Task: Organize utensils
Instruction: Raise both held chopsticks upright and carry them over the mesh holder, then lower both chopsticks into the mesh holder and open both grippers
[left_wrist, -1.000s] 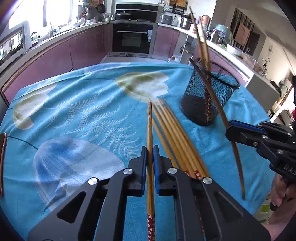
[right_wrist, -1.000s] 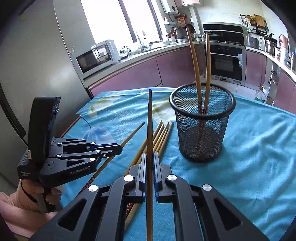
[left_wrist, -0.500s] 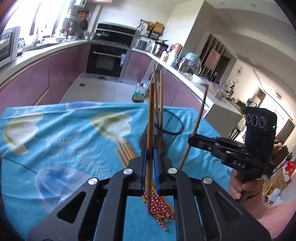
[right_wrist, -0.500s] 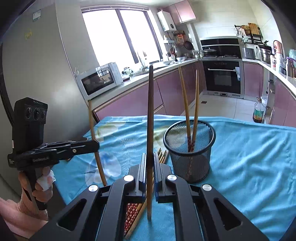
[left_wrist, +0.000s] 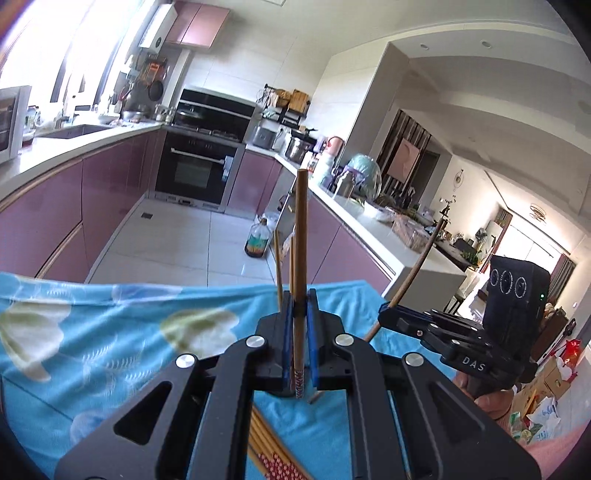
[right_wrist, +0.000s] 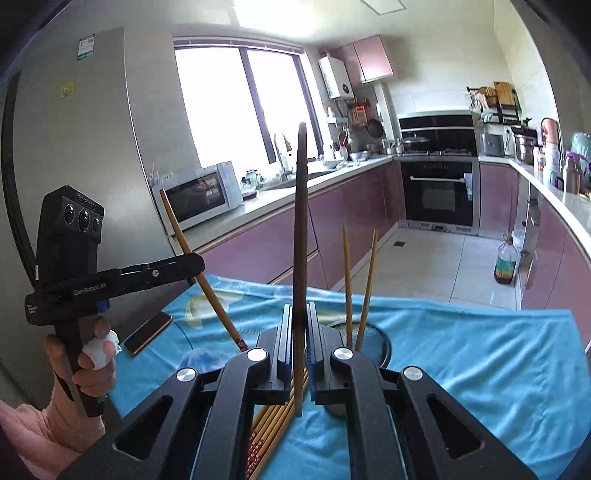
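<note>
My left gripper (left_wrist: 298, 310) is shut on a light bamboo chopstick (left_wrist: 300, 236), held upright above the table; it also shows in the right wrist view (right_wrist: 195, 266). My right gripper (right_wrist: 298, 317) is shut on a dark brown chopstick (right_wrist: 300, 221), held upright; it also shows in the left wrist view (left_wrist: 413, 273). The black mesh holder (right_wrist: 380, 343) sits just behind my right fingers with two chopsticks (right_wrist: 347, 280) standing in it. Several loose chopsticks (right_wrist: 273, 424) lie on the blue cloth below both grippers, also seen in the left wrist view (left_wrist: 273, 450).
The table wears a blue patterned cloth (right_wrist: 480, 362). A phone (right_wrist: 147, 332) lies at its left edge. Kitchen counters, an oven (right_wrist: 437, 192) and a microwave (right_wrist: 199, 195) stand beyond. An oil bottle (right_wrist: 505, 264) stands on the floor.
Both grippers have risen from the table and tilted up, each carrying its chopstick from lying flat to upright. The holder has dropped low in both views.
</note>
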